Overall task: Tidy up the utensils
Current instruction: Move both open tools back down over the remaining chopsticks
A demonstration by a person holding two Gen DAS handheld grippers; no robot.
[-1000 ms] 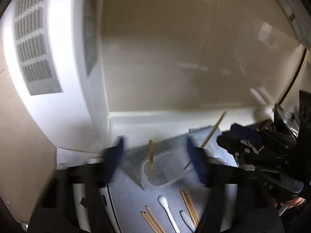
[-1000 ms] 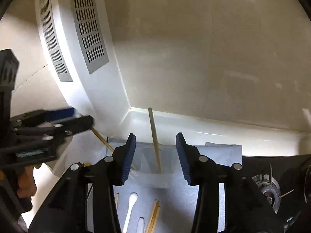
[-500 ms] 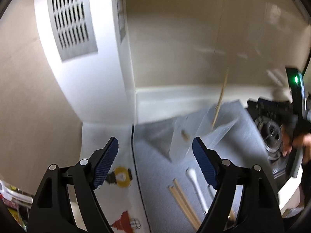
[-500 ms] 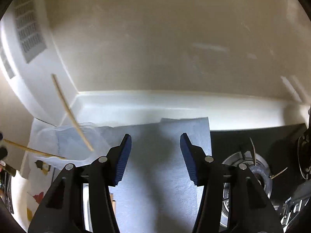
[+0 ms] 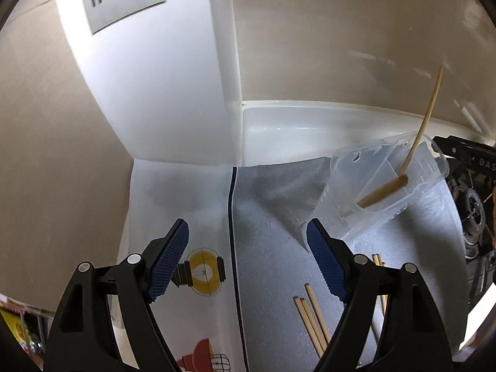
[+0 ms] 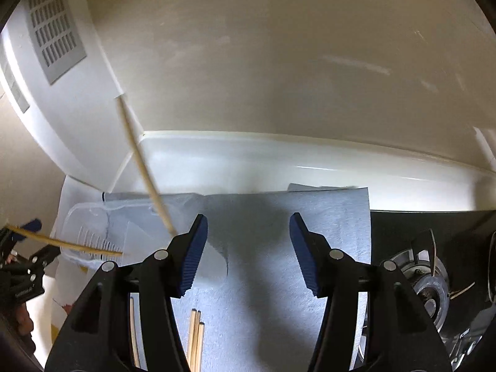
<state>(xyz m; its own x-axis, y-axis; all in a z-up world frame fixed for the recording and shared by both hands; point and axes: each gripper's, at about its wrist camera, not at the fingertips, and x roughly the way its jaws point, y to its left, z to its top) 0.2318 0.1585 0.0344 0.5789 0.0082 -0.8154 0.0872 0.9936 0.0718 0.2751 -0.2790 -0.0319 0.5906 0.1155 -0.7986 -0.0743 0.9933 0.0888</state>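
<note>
Tools first: the left tool [image 5: 248,260] hangs low over the table with its blue pads spread wide and nothing between them, above the seam where a white printed sheet [image 5: 173,210] meets the grey mat [image 5: 266,248]. The right tool [image 6: 248,248] is likewise released and bare, angled down over that mat. A clear plastic container [image 5: 384,186] lies tipped on the mat, mouth toward the back wall, with one wooden chopstick [image 5: 424,124] leaning out of it and a second [image 5: 383,190] lying inside. More chopsticks [image 5: 311,319] lie loose on the mat, partly hidden by the tool's fingers. A stove burner [image 6: 431,282] sits at the right, cut off by the frame edge.
</note>
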